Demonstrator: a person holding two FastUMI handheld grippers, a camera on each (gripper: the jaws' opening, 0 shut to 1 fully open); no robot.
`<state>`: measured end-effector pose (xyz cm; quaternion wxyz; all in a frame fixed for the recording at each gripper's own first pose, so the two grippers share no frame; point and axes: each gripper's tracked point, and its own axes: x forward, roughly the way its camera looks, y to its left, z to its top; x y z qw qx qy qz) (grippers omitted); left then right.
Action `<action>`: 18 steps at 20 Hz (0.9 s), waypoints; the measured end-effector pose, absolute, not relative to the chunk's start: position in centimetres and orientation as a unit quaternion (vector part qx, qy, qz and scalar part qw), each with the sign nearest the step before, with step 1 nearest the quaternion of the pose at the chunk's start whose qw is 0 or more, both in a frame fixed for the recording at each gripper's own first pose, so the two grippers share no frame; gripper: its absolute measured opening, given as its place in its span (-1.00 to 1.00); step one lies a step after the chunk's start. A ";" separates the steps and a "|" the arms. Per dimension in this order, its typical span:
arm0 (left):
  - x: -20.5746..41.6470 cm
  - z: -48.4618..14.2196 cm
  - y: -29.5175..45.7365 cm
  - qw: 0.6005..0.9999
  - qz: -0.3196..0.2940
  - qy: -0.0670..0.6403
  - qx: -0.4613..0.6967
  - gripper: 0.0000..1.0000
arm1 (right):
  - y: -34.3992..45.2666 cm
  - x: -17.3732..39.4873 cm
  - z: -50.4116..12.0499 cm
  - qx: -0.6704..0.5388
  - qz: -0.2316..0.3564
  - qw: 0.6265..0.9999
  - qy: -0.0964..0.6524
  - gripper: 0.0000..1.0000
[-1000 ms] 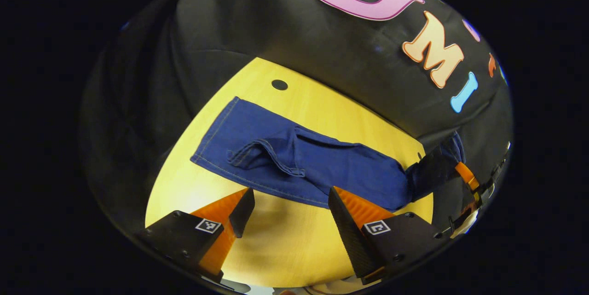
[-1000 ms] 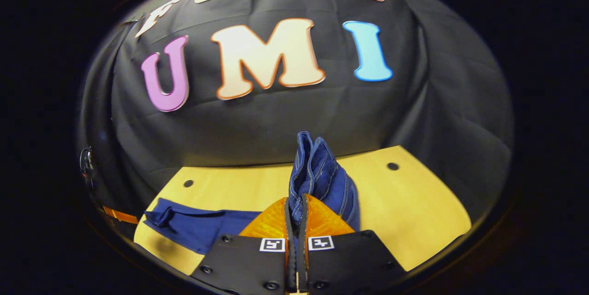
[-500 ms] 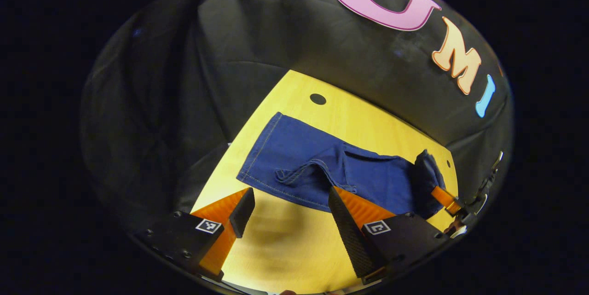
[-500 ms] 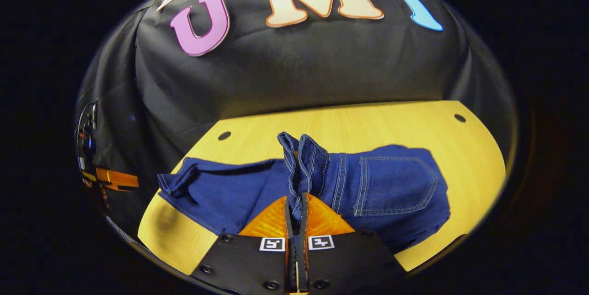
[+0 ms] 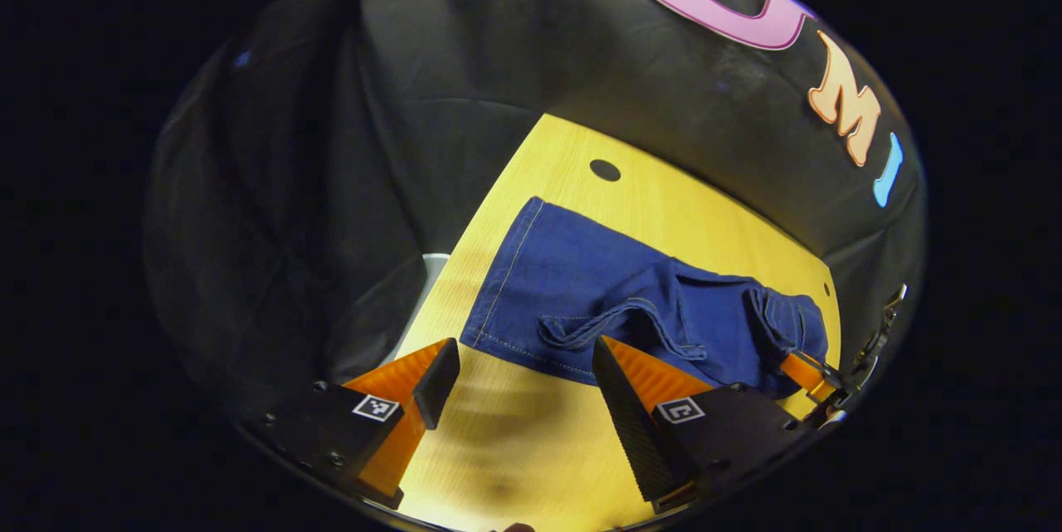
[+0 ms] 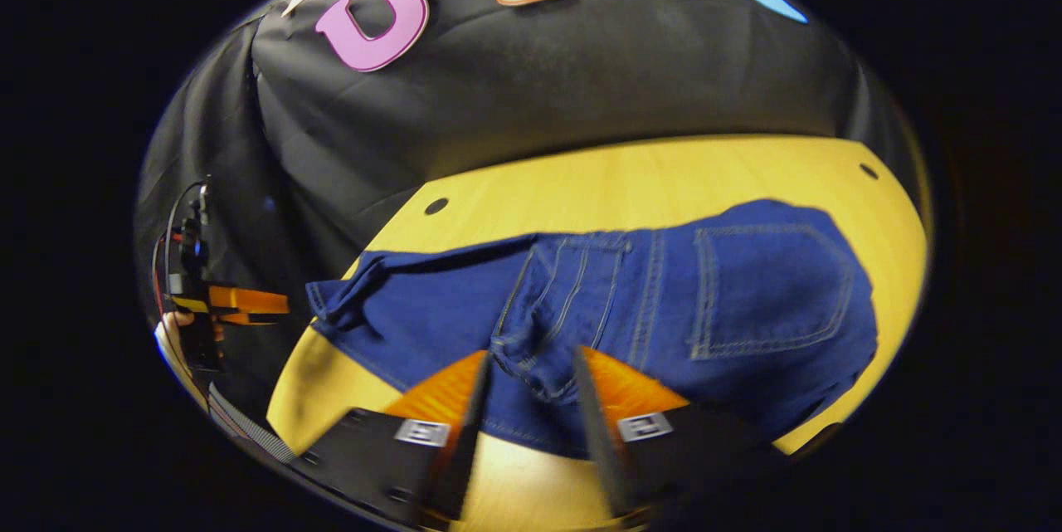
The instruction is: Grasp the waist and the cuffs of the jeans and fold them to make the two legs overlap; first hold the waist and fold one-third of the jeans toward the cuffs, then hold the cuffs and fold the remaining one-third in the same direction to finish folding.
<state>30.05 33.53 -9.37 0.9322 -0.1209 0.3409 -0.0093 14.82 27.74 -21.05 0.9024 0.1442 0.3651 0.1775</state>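
Right gripper view shows the jeans [image 6: 597, 300] on the bench [image 6: 664, 175], waist third folded over toward nine o'clock, both grippers' jaws parted and empty, cuff fold left.

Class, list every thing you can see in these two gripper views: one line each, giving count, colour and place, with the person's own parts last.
jeans: one pair, dark blue, lying partly folded on the table, back pocket facing up.
table: one, yellow wood with small dark holes, in front of the wall.
booth wall: one, black cloth, behind the table.
left gripper: one, open, hovering over the table's near edge beside the jeans.
right gripper: one, open, its fingers on either side of a fold of the jeans.
hand: one, at the left edge of the right gripper view, holding the left gripper.
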 end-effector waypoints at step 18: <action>33.5 -14.1 34.3 0.907 -0.028 0.416 -0.057 0.92 | 17.2 12.1 -13.3 0.065 0.117 0.945 0.298 0.87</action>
